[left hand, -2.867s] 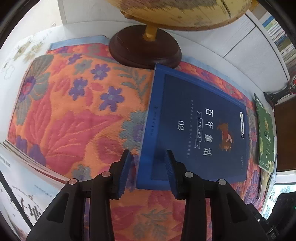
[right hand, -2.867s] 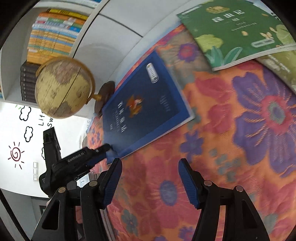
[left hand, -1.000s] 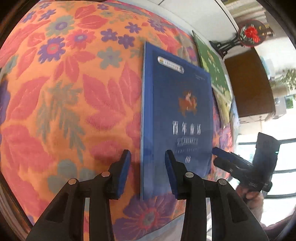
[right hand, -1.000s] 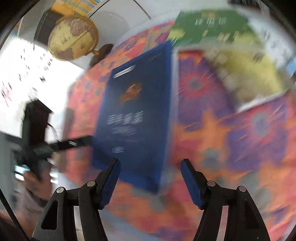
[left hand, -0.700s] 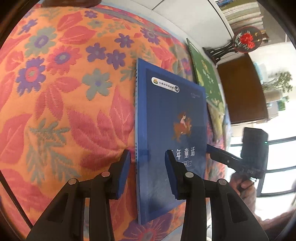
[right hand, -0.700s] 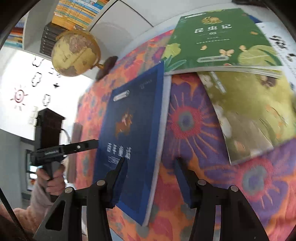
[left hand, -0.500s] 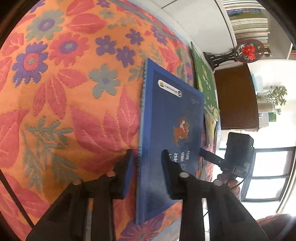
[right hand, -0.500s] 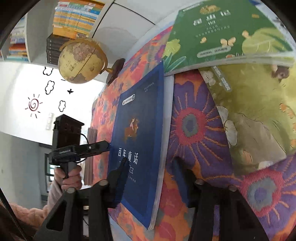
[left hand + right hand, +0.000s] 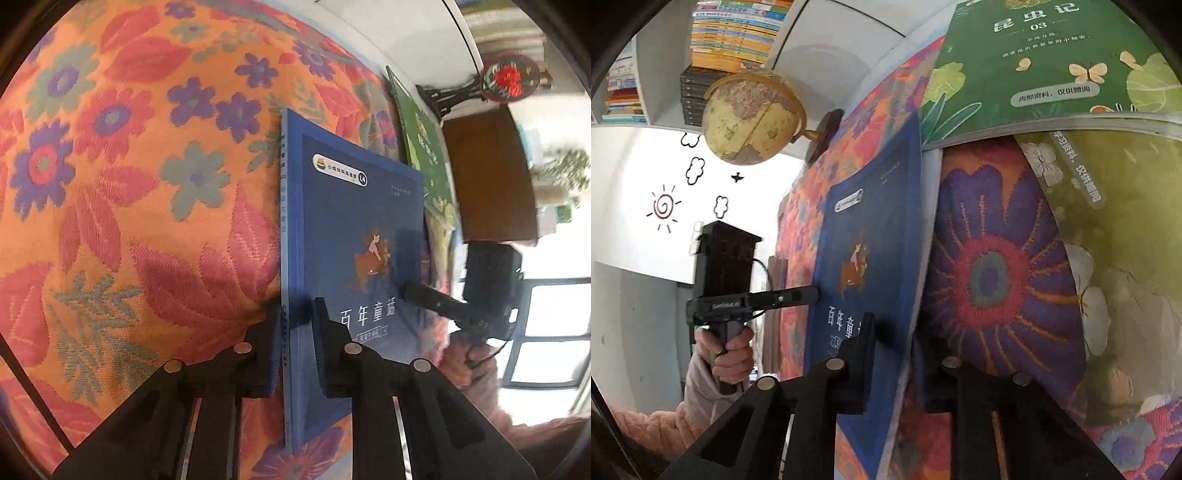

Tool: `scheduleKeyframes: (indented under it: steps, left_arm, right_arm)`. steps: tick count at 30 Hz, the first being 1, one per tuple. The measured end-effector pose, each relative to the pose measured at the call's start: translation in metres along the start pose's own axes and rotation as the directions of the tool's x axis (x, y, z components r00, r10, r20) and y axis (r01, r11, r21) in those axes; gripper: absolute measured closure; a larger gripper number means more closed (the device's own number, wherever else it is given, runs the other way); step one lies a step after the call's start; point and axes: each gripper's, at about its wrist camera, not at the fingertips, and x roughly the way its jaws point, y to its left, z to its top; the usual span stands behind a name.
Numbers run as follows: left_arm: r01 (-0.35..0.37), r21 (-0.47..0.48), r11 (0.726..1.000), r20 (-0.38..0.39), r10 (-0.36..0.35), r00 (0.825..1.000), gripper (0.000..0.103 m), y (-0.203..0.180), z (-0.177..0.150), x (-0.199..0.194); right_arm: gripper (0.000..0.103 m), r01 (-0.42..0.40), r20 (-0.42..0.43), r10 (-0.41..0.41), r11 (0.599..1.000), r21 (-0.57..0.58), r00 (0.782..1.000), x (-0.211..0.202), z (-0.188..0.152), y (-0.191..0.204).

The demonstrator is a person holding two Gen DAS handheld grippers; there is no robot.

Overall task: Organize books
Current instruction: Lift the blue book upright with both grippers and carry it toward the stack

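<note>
My left gripper is clamped on the spine edge of the blue book, which lies on the flowered cloth. My right gripper is closing on the book's opposite page edge, which sits between its pads. The green book lies on the far right, touching the blue book's far corner
</note>
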Motion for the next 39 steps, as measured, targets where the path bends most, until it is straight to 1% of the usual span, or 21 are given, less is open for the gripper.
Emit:
scheduleKeyframes:
  steps: [2,4,5,7,9,11,13,15,17,19,23,26,30,35,39]
  left_arm:
    - [-0.041,0.021,0.999,0.031,0.04,0.999,0.089,-0.008,-0.002,-0.001]
    - [-0.093,0.066,0.993,0.067,0.089,0.994,0.089,-0.017,-0.006,-0.002]
    - [-0.109,0.08,0.991,0.078,0.103,0.992,0.089,-0.02,-0.007,-0.003]
    - [-0.1,0.086,0.991,0.095,0.092,0.991,0.089,-0.022,-0.008,-0.008]
    - [-0.074,0.09,0.993,0.115,0.064,0.991,0.089,-0.024,-0.009,-0.015]
    - [-0.096,0.133,0.986,0.129,0.078,0.988,0.089,-0.032,-0.013,-0.022]
    - [-0.145,0.19,0.971,0.126,0.122,0.984,0.089,-0.041,-0.016,-0.026]
    - [-0.151,0.191,0.97,0.116,0.13,0.985,0.089,-0.041,-0.017,-0.032]
    - [-0.164,0.201,0.966,0.117,0.142,0.983,0.089,-0.04,-0.019,-0.036]
    - [-0.176,0.214,0.961,0.123,0.152,0.981,0.089,-0.039,-0.022,-0.042]
    - [-0.177,0.224,0.958,0.139,0.148,0.979,0.089,-0.039,-0.028,-0.054]
    - [-0.163,0.213,0.963,0.144,0.134,0.98,0.089,-0.033,-0.032,-0.063]
    - [-0.181,0.2,0.963,0.161,0.15,0.976,0.089,-0.023,-0.04,-0.075]
    - [-0.177,0.181,0.967,0.181,0.144,0.973,0.089,-0.01,-0.047,-0.094]
    - [-0.191,0.178,0.965,0.197,0.155,0.968,0.089,-0.001,-0.053,-0.109]
  right_arm:
    - [0.088,0.02,0.007,-0.02,1.0,0.009,1.0,0.0,-0.001,0.002]
    - [0.088,0.061,0.013,-0.061,0.998,-0.012,0.998,-0.001,-0.002,0.009]
    - [0.088,0.084,0.018,-0.083,0.996,-0.031,0.996,-0.001,-0.002,0.013]
    - [0.088,0.135,0.027,-0.133,0.987,-0.084,0.991,-0.002,-0.004,0.024]
    - [0.088,0.157,0.018,-0.156,0.98,-0.125,0.988,-0.003,-0.007,0.034]
    - [0.088,0.15,0.006,-0.151,0.975,-0.162,0.989,-0.003,-0.011,0.045]
    - [0.088,0.162,0.002,-0.165,0.967,-0.197,0.986,-0.001,-0.015,0.054]
    - [0.088,0.162,0.001,-0.165,0.964,-0.209,0.986,0.0,-0.02,0.06]
    - [0.088,0.145,0.005,-0.147,0.967,-0.208,0.989,0.0,-0.023,0.065]
    - [0.088,0.152,0.015,-0.153,0.963,-0.22,0.988,0.0,-0.025,0.072]
    - [0.088,0.168,0.022,-0.168,0.957,-0.237,0.986,0.005,-0.028,0.084]
    - [0.088,0.173,0.023,-0.173,0.954,-0.246,0.985,0.008,-0.029,0.093]
    - [0.088,0.179,0.018,-0.181,0.946,-0.269,0.983,0.017,-0.033,0.11]
    - [0.088,0.174,0.01,-0.179,0.942,-0.288,0.984,0.031,-0.04,0.134]
    - [0.088,0.172,0.014,-0.177,0.937,-0.303,0.984,0.041,-0.042,0.153]
